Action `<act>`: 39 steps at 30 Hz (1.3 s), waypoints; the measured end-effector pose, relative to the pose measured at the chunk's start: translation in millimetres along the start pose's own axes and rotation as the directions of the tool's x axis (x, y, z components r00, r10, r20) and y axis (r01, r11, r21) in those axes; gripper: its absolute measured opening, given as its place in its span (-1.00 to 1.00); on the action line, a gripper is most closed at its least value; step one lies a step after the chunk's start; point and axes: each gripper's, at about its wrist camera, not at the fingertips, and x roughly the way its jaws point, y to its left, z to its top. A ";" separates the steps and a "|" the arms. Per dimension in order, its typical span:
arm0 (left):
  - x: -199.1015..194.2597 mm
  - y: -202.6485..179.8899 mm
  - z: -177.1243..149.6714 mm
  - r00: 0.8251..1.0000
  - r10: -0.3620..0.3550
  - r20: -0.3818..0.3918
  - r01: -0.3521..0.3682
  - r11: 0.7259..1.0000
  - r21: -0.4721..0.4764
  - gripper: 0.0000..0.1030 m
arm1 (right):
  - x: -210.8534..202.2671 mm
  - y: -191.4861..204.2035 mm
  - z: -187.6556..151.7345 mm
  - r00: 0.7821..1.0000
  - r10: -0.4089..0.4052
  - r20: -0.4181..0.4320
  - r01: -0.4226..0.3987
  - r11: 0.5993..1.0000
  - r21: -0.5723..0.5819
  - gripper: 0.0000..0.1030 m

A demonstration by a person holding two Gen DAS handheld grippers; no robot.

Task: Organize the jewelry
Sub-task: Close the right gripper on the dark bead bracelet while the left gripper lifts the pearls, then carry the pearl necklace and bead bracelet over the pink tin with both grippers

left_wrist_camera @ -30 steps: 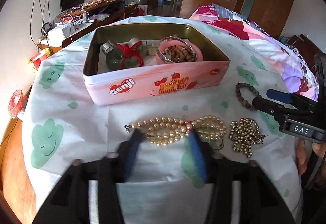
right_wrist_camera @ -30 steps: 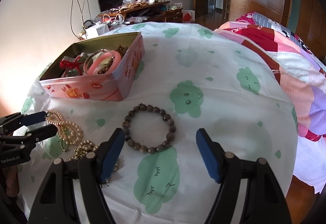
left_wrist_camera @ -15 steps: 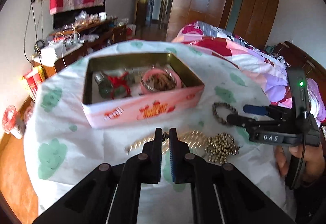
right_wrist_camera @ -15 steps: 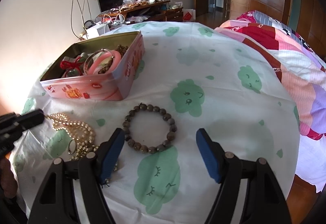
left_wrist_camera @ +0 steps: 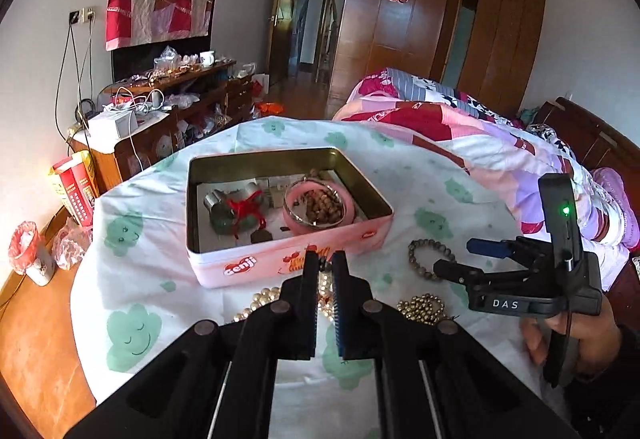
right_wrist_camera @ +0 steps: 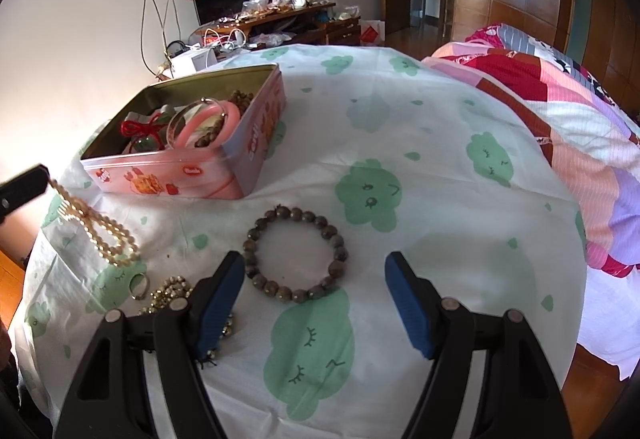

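Observation:
My left gripper (left_wrist_camera: pixel 325 263) is shut on the pearl necklace (left_wrist_camera: pixel 262 297) and holds it lifted; in the right wrist view the pearl necklace (right_wrist_camera: pixel 96 227) hangs from the left gripper's tip (right_wrist_camera: pixel 24 187) down to the cloth. The pink Genji tin (left_wrist_camera: pixel 288 259) stands open just beyond, holding a pink bangle (left_wrist_camera: pixel 318 205) and a red-tied green piece (left_wrist_camera: pixel 240 215). My right gripper (right_wrist_camera: pixel 316 279) is open and empty, its fingers either side of the dark bead bracelet (right_wrist_camera: pixel 296 255) on the cloth. A gold bead chain (left_wrist_camera: pixel 420 309) lies near it.
The tin (right_wrist_camera: pixel 192 159) sits at the left on a table covered with a white cloth with green clouds (right_wrist_camera: pixel 368 195). A small ring (right_wrist_camera: pixel 139 285) lies by the gold chain (right_wrist_camera: pixel 168 291). A bed with a pink quilt (right_wrist_camera: pixel 560 99) is at the right.
My left gripper closed on the pearl necklace and rose with it, pulling one end off the cloth. My right gripper stayed open over the dark bracelet.

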 end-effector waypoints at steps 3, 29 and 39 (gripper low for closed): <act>0.9 1.5 -0.3 1.000 0.005 -0.002 -0.005 1.000 -0.010 -0.90 | -2.1 2.1 -1.0 1.000 0.011 0.003 -0.011 1.000 0.000 0.45; -1.1 8.9 3.3 1.000 0.024 0.010 -0.024 0.999 -0.028 -0.90 | 4.3 7.4 4.4 0.999 0.026 -0.029 -0.027 0.999 -0.023 -0.78; -17.1 9.3 25.1 0.998 0.032 0.061 -0.031 0.999 -0.007 -0.90 | -27.7 21.6 25.8 0.996 0.055 0.071 -0.051 0.997 -0.055 -0.79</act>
